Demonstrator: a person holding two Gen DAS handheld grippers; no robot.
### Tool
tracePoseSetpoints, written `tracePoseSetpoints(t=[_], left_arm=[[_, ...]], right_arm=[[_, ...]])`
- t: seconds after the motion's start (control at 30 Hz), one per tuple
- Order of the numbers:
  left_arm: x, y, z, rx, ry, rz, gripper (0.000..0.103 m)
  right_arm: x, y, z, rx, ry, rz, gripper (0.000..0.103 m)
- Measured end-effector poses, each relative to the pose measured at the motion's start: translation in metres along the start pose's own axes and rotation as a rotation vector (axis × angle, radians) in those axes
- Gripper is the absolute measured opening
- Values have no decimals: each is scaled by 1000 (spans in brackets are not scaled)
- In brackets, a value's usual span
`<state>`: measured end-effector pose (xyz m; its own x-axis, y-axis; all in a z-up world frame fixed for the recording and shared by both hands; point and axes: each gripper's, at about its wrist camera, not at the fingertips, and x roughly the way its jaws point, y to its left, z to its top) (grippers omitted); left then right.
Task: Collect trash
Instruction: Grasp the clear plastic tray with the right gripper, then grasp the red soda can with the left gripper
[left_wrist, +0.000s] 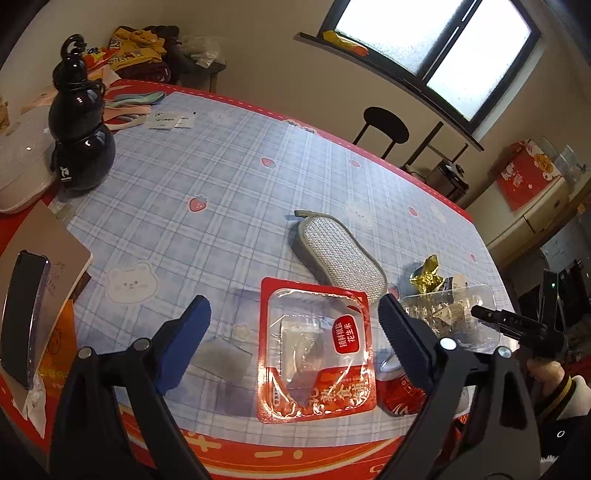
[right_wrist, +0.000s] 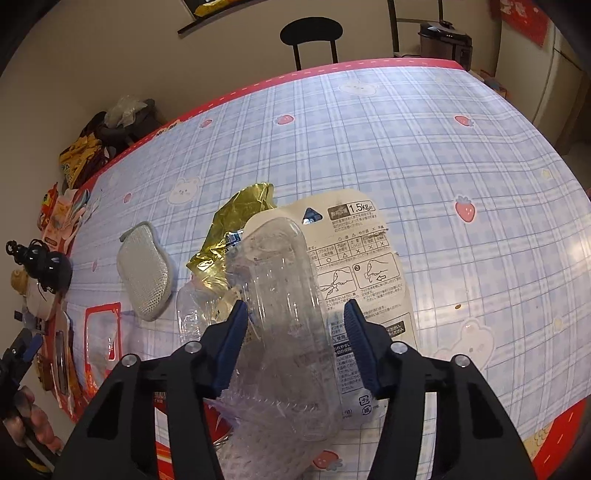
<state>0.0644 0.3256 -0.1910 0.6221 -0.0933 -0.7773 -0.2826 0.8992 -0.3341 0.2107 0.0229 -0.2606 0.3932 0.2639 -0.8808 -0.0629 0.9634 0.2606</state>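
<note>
My left gripper (left_wrist: 295, 325) hangs open over a flat red snack packet (left_wrist: 314, 350) with a clear window, which lies between its blue fingers without touching them. A crushed red can (left_wrist: 397, 397) lies under the right finger. My right gripper (right_wrist: 295, 332) straddles a clear plastic blister pack (right_wrist: 284, 314) on its printed white card (right_wrist: 369, 258). The left pad is against the clear shell, while a gap shows at the right pad. A crumpled gold wrapper (right_wrist: 229, 236) lies just behind the pack. The same pack (left_wrist: 450, 317) and wrapper (left_wrist: 426, 277) appear right of the packet.
A grey scrub pad (left_wrist: 340, 251) lies behind the red packet. A black gourd-shaped bottle (left_wrist: 79, 140), a white container (left_wrist: 18, 173), a notebook (left_wrist: 48, 251) and a phone (left_wrist: 22, 317) crowd the table's left side. The blue checked tablecloth (right_wrist: 443, 166) stretches far and right. A black chair (right_wrist: 310, 33) stands beyond it.
</note>
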Motion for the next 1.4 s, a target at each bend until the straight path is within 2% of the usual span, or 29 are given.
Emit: tracePoseSetpoints(t=[0.27, 0.4, 0.6, 0.9, 1.1, 1.27, 1.33, 1.37, 1.4], left_arm=[[20, -22, -2, 36, 35, -62, 88], [23, -27, -6, 39, 48, -71, 84], [26, -36, -12, 54, 65, -76, 81], [27, -60, -20, 96, 76, -98, 81], [32, -76, -30, 133, 103, -118, 80], [49, -106, -41, 248, 173, -169, 79], [59, -117, -46, 291, 203, -191, 73], [66, -122, -48, 301, 220, -202, 65], [72, -126, -49, 308, 236, -210, 61]], right_arm=[[-3, -7, -2, 8, 9, -7, 48], [-1, -11, -3, 20, 19, 6, 24], [-20, -7, -2, 5, -38, 53, 15], [-58, -16, 5, 39, -142, 147, 15], [-82, -19, 5, 41, -204, 168, 15], [-95, -30, 1, 54, -226, 164, 15], [-99, -36, -1, 65, -231, 159, 15], [-102, -40, -3, 72, -233, 157, 15], [-103, -42, -5, 77, -236, 154, 15]])
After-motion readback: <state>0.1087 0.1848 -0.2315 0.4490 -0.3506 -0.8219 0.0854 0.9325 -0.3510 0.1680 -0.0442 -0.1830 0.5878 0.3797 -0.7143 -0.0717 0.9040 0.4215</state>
